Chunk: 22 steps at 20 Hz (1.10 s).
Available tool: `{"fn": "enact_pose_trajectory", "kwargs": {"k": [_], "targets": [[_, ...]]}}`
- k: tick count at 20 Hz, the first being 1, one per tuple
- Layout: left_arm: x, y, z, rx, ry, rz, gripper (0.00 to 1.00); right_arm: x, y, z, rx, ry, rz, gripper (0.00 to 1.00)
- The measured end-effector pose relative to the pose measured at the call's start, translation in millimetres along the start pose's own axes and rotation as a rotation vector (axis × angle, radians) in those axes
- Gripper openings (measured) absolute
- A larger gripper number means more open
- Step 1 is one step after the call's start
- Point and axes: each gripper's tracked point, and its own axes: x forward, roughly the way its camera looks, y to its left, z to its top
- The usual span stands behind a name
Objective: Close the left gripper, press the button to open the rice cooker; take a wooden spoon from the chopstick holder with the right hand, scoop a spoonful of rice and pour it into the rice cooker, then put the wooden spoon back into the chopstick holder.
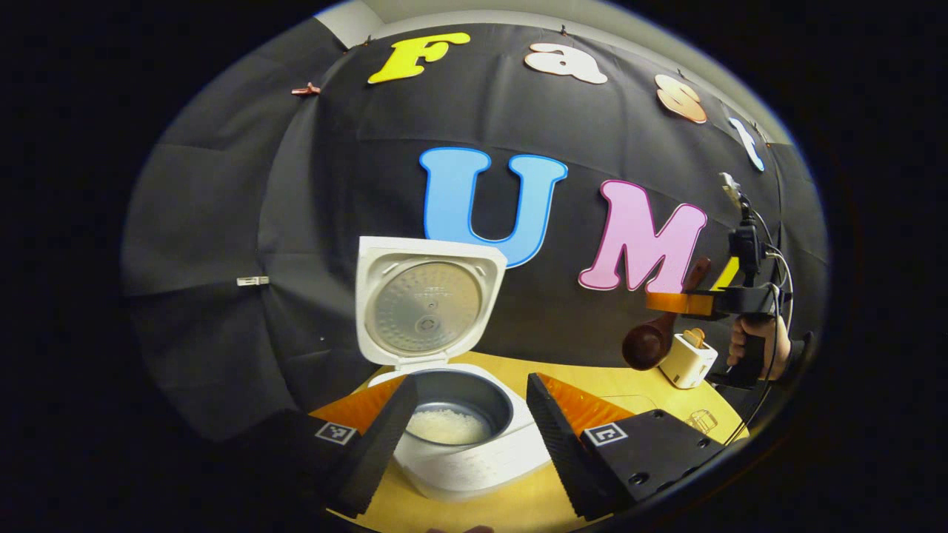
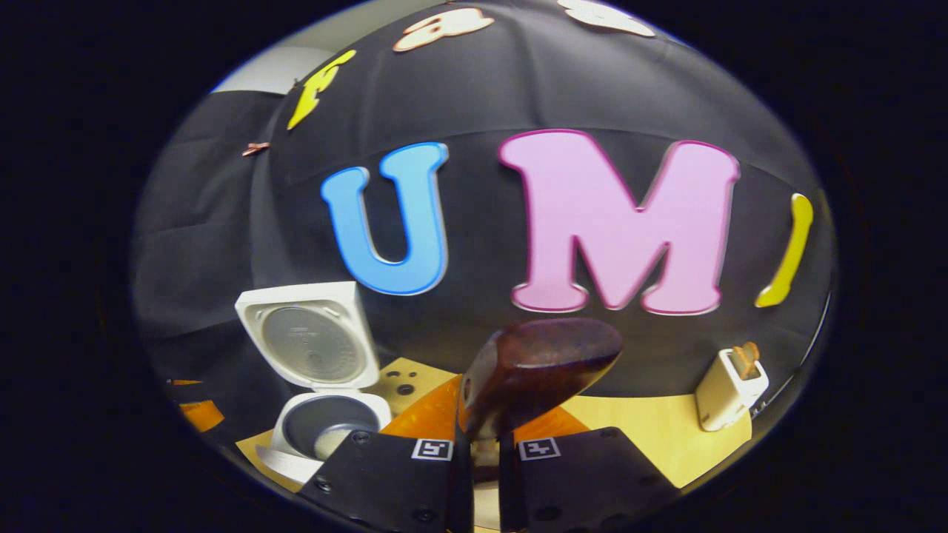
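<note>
The left gripper view looks down into the rice cooker [image 1: 452, 422], where white rice [image 1: 448, 426] lies in the dark pot under the raised lid [image 1: 426, 303]. The left gripper [image 1: 468, 426] is spread wide with nothing in it, near the cooker. Far to the right, a hand [image 1: 755, 344] holds the right gripper [image 1: 678, 302] up in the air. In the right gripper view, the right gripper [image 2: 485, 444] squeezes the wooden spoon [image 2: 537, 370], which blocks part of the yellow table [image 2: 637, 429]. The white chopstick holder [image 2: 729, 389] stands at the right with something wooden in it.
</note>
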Motion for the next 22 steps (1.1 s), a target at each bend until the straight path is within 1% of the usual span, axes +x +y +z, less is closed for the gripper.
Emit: {"fn": "enact_pose_trajectory", "kwargs": {"k": [4, 6, 9, 12, 15, 19, 22], "targets": [[17.7, -26.6, 3.6, 0.022, 0.009, -0.030, 0.96, -24.7, -82.0, -9.3, 0.027, 0.012, -0.128, 0.17], [23.5, -35.5, 3.9, 0.043, 0.016, -0.042, 0.96, -36.1, -115.0, -17.5, 0.061, 0.023, -0.180, 0.17], [31.7, -48.3, 6.4, 0.053, 0.020, -0.053, 0.96, -57.4, -154.2, -34.3, 0.098, 0.043, -0.248, 0.17], [35.3, -56.7, 7.3, 0.077, 0.026, -0.052, 0.96, -81.2, -183.8, -54.9, 0.132, 0.062, -0.304, 0.17], [37.5, -61.5, 9.6, 0.085, 0.030, -0.051, 0.95, -114.3, -207.9, -90.0, 0.170, 0.093, -0.358, 0.17], [37.1, -60.7, 15.1, 0.090, 0.027, -0.030, 0.96, -130.9, -230.4, -135.3, 0.211, 0.156, -0.394, 0.17], [34.2, -64.4, 17.7, 0.098, 0.025, -0.024, 0.95, -135.7, -238.2, -170.7, 0.220, 0.207, -0.412, 0.17]]}}
